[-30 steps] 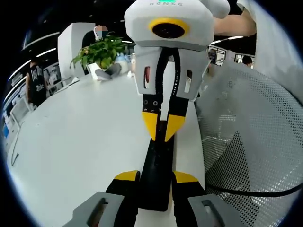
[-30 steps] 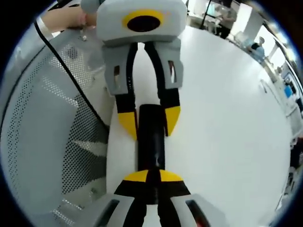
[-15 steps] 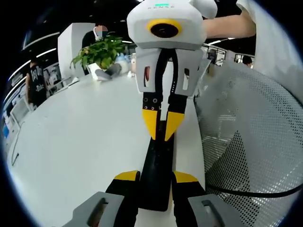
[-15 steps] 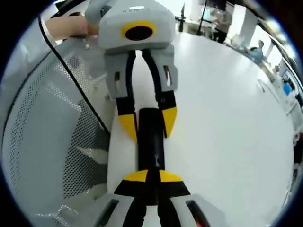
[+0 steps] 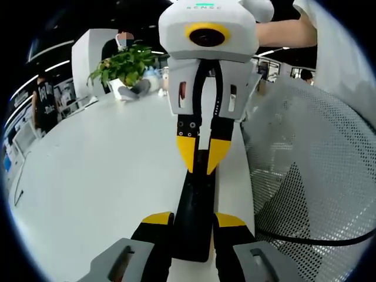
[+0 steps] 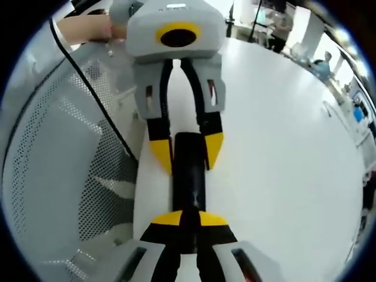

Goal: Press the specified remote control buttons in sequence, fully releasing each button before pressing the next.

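**Remote held at the tabletop's edge**

I see a wide white tabletop (image 5: 100,176) in an open office, a potted plant (image 5: 124,63) at its far edge and a perforated white chair (image 5: 311,176) beside it. My left claw (image 5: 194,226) is clamped on the black remote (image 5: 197,200) near that edge. My right claw (image 6: 188,220) sits nearly together on the remote's other end. Since a second ago, little has shifted.

The left gripper view looked along the black remote control (image 5: 194,220) from one end, close above the white table (image 5: 100,176). The right gripper view faced it from the opposite end (equally near), sharing the remote control (image 6: 189,182) and table (image 6: 282,153).
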`<state>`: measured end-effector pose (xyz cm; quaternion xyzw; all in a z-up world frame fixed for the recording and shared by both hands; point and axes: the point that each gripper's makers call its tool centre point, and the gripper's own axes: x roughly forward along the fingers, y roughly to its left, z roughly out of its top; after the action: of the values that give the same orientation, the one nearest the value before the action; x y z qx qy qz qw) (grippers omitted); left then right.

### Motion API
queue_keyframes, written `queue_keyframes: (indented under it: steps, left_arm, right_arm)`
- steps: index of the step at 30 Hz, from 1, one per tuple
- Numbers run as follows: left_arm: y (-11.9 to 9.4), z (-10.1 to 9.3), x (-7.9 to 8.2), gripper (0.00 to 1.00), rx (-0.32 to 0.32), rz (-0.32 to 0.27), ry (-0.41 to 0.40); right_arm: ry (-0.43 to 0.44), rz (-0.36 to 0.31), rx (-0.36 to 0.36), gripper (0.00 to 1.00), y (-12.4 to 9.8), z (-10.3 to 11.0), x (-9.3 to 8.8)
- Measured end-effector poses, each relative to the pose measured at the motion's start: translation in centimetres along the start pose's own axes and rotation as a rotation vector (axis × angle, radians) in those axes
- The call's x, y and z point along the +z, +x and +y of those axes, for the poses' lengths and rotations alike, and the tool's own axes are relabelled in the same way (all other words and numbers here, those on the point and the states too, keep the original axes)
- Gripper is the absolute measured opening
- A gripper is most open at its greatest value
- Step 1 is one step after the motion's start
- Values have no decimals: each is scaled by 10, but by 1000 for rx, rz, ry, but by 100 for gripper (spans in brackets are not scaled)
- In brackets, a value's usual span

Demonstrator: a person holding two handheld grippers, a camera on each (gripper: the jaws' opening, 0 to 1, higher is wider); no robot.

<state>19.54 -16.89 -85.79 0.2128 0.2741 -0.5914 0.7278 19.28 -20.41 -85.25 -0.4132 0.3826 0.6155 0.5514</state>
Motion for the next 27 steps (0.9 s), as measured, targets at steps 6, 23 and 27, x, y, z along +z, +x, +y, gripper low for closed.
queue_keyframes:
  steps: [6, 23, 27]
  left_arm:
    - [0, 0, 1, 26, -2, -2, 1]
    - [1, 0, 0, 26, -5, -3, 2]
    - [0, 0, 0, 25, -13, -7, 2]
  right_arm:
    - [-7, 24, 0, 5, 0, 0, -2]
    - [53, 21, -26, 5, 1, -1, -2]
    - [64, 2, -27, 5, 0, -1, -3]
